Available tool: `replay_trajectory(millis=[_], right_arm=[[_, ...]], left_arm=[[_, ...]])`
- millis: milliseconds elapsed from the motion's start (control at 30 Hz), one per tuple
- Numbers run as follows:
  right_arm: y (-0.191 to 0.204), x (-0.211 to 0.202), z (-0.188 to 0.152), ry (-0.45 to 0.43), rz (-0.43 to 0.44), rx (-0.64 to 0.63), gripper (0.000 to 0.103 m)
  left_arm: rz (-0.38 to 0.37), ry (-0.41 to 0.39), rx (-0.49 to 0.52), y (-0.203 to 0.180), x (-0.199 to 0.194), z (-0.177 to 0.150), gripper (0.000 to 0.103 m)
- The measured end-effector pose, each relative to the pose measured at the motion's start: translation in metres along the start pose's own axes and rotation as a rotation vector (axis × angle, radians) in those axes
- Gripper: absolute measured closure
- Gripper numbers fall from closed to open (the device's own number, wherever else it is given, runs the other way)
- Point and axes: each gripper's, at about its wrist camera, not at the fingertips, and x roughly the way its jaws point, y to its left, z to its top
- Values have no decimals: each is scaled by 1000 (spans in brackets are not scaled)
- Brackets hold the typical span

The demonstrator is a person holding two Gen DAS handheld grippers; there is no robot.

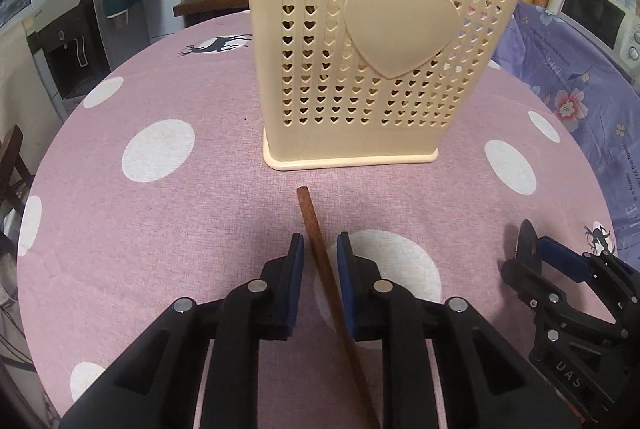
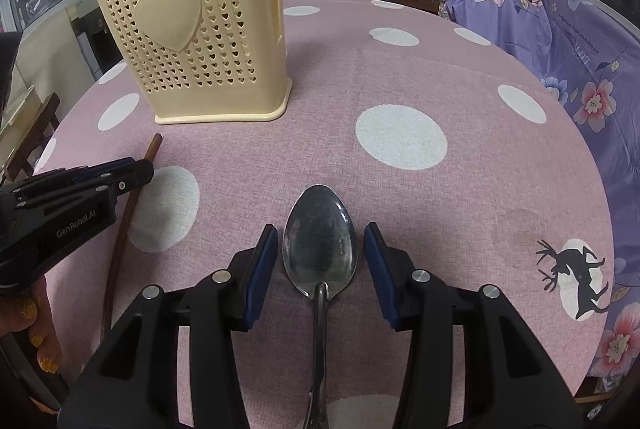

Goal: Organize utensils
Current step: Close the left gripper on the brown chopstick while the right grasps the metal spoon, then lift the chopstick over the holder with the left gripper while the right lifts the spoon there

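Black hand-held gripper (image 2: 321,254), blue pads (image 2: 262,269), silver screws, glittery yellow nails

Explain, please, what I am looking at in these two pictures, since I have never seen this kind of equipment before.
No robot here: a person holds a two-finger gripper in each hand, each with a wide-angle camera looking along its fingers. One picture comes from the left gripper, the other from the right gripper. A cream utensil holder stands on the pink dotted tablecloth. A brown chopstick lies between the left pads, not yet pinched. The bowl of a metal spoon sits between the right pads; whether they grip it is unclear.
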Motion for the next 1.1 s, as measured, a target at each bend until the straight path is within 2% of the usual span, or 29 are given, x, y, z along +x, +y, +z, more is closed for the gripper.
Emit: replay_trajectory(millis=[100, 333, 733, 967, 1100], right_arm=[[1, 1, 1, -1, -2, -3, 57], [-1, 1, 1, -9, -9, -14, 65], [-4, 2, 1, -17, 8, -14, 65], [-6, -9, 5, -54, 49, 7, 65], [-8, -28, 11, -92, 103, 29, 65]], left_arm=[[14, -4, 7, -1, 2, 1, 92], [21, -8, 14, -4, 4, 3, 93], [8, -20, -4, 3, 3, 4, 95], [-16, -66, -25, 8, -14, 7, 95], [-52, -122, -38, 11, -39, 11, 95]])
